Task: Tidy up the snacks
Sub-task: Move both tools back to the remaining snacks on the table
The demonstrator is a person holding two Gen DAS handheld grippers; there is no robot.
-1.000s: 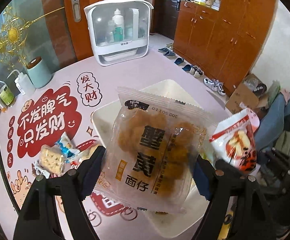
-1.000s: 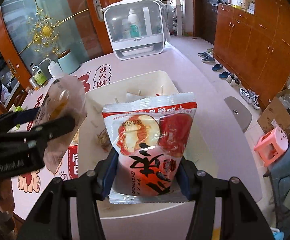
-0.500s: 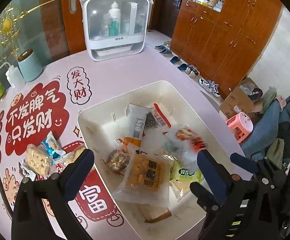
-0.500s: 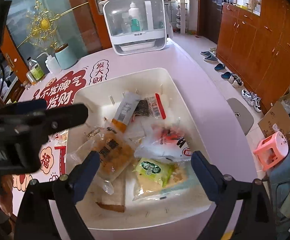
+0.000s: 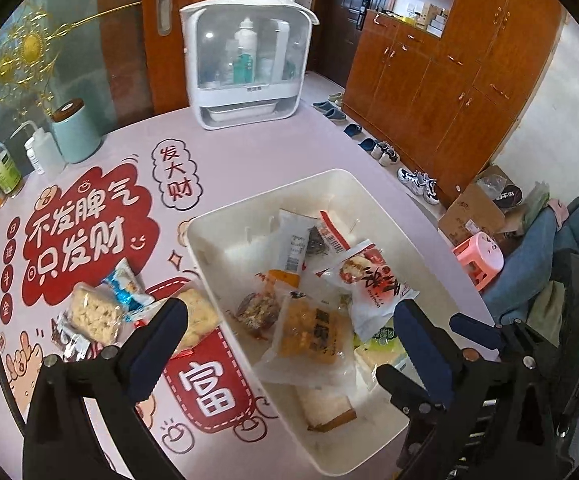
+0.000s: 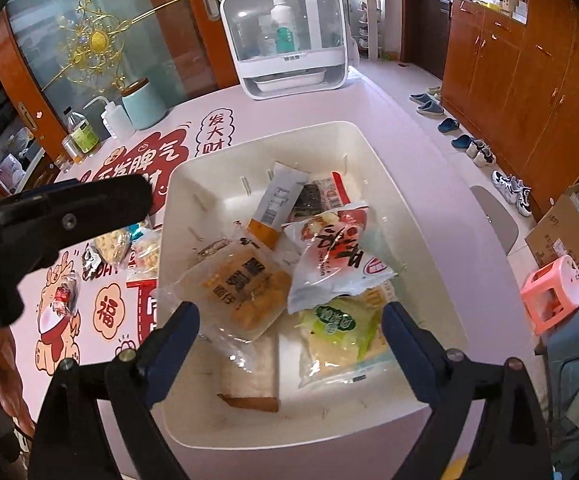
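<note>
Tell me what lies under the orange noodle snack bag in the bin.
Under the orange bag in the white bin, a wrapped bread slice sticks out toward the camera. Whatever else it covers is hidden.

Wooden cabinets (image 5: 449, 64) line the right wall, shoes (image 5: 415, 180) on the pale floor beside them; a pink stool (image 6: 553, 288) stands near right.

Your left gripper (image 5: 289, 338) has its jaws spread wide with nothing between the blue pads (image 5: 157, 342). Your right gripper (image 6: 289, 332) is likewise spread wide and empty. Both point forward and down, side by side, left gripper visible at the right camera's left edge.
</note>
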